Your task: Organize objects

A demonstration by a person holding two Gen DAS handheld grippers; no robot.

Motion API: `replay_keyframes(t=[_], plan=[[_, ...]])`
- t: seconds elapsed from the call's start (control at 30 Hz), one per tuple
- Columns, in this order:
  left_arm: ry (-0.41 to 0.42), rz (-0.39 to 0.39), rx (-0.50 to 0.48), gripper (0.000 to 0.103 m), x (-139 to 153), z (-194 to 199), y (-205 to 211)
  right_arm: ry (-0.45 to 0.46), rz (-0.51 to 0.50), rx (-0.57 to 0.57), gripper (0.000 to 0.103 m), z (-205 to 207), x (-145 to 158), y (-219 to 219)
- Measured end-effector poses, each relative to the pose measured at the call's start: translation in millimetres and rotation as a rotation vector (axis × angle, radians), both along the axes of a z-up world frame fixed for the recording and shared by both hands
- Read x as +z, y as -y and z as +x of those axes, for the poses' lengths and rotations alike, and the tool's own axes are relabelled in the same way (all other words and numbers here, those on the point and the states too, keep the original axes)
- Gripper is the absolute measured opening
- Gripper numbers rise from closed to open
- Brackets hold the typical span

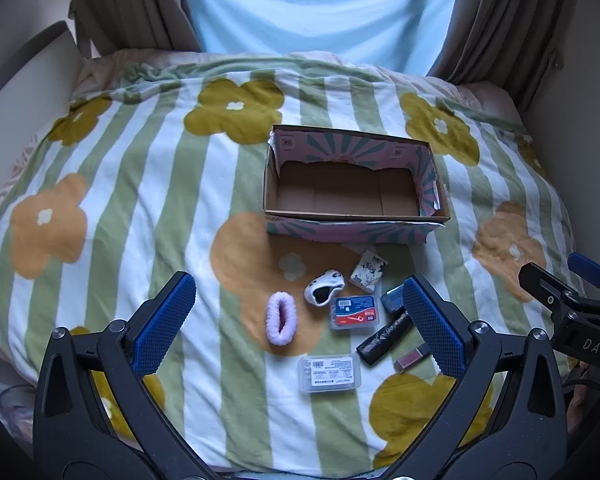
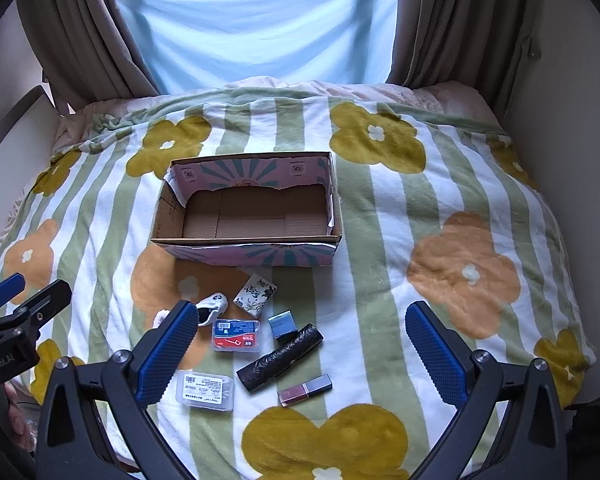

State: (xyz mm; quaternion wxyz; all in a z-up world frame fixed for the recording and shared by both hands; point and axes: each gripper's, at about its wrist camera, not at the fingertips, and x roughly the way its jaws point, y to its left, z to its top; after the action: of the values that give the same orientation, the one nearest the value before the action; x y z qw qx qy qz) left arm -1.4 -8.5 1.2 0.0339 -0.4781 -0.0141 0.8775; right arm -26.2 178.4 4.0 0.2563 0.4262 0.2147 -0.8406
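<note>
A: On the striped fleece blanket with yellow and orange flowers (image 2: 400, 216), your open cardboard box with the pink and teal sunburst print (image 2: 256, 254) sits square to you, hollow, its inner paper lining torn along the far wall. You have bare blanket to its right and left.

B: And where are the things you are sorting?

A: Just in front of the box, well clear of its near wall: a fluffy lilac hair scrunchie (image 1: 281, 319), a small white and black slipper-shaped piece (image 1: 323, 291), a floral-printed paper packet (image 2: 256, 289), a clear plastic case with a red and blue label (image 2: 237, 335), a frosted plastic case with a white barcode label (image 2: 206, 390), a small blue-grey block (image 2: 283, 324), a crinkled black roll of bags (image 2: 280, 358) and a squared lipstick tube (image 2: 305, 390).

B: What can't you see well?

A: From your right wrist view the scrunchie is nearly hidden behind a blue pad, and the labels are too small to read.

B: The grippers?

A: Your left gripper (image 1: 300, 328) and right gripper (image 2: 300, 348) both stand wide, nothing between the ribbed blue pads, hovering above the cluster.
</note>
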Motion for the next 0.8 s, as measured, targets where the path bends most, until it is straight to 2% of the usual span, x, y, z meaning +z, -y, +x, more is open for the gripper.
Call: replay_keyframes(t=[0.03, 0.07, 0.53, 0.8], plan=[[-0.003, 0.000, 0.003, 0.103, 0.4, -0.2, 0.5, -0.005, 0.003, 0.000, 0.102, -0.1, 0.1, 0.2], [-0.009, 0.000, 0.004, 0.103, 1.3, 0.2, 0.9, -0.009, 0.004, 0.050, 0.102, -0.2, -0.7, -0.4], [-0.038, -0.015, -0.010, 0.103, 4.4, 0.7, -1.4, -0.020, 0.003, 0.083, 0.102, 0.1, -1.9, -0.6], [-0.017, -0.011, -0.025, 0.103, -0.9, 1.1, -1.8, -0.015, 0.000, 0.110, 0.102, 4.2, -3.3, 1.1]])
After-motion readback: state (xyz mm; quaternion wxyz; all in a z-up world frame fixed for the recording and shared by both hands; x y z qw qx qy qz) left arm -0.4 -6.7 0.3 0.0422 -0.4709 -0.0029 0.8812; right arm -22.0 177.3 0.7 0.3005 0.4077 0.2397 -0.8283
